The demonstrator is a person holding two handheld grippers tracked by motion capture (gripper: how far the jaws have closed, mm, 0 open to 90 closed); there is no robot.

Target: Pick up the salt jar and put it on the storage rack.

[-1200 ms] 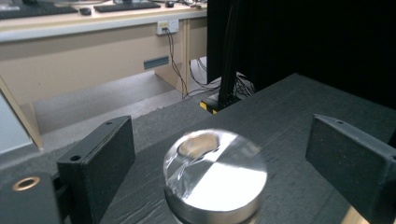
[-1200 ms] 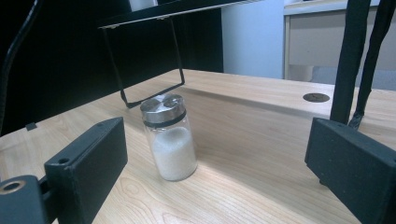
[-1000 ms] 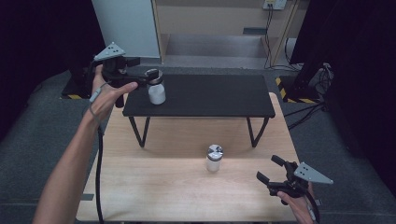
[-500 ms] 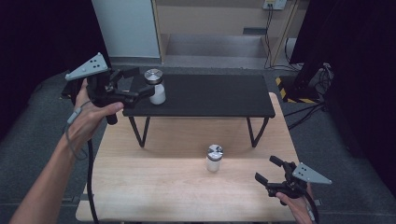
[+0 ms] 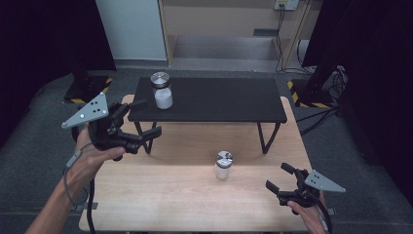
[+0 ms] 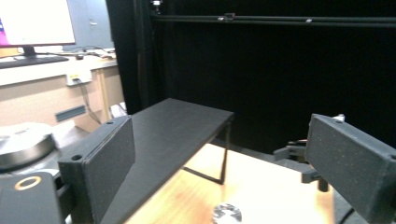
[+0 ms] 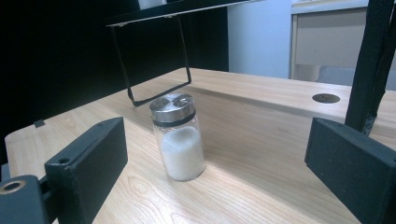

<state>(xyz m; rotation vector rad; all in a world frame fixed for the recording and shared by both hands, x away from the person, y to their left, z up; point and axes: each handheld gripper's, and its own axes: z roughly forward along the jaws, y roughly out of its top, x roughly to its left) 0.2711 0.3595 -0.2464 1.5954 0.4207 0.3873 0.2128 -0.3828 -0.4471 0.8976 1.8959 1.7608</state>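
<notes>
Two glass jars with metal lids hold white powder. One jar (image 5: 161, 91) stands on the left end of the black shelf (image 5: 214, 100); its lid (image 6: 23, 142) shows at the left edge of the left gripper view. The other jar (image 5: 224, 165) (image 7: 180, 140) stands on the wooden table (image 5: 185, 195) in front of the shelf. My left gripper (image 5: 148, 118) (image 6: 224, 158) hovers open and empty off the shelf's near left corner, clear of the shelf jar. My right gripper (image 5: 277, 177) (image 7: 217, 154) rests open near the table's front right, pointing at the table jar a short way ahead.
The shelf stands on thin metal legs (image 5: 263, 139) across the back half of the table. Black curtains close both sides. A cabinet (image 5: 224, 29) and loose cables (image 5: 311, 114) lie on the floor behind. A monitor (image 6: 35, 23) sits on a desk far off.
My left gripper has drawn away from the jar on the shelf, moving toward the near left and lower. The jar stays on the shelf. The right gripper has kept still.
</notes>
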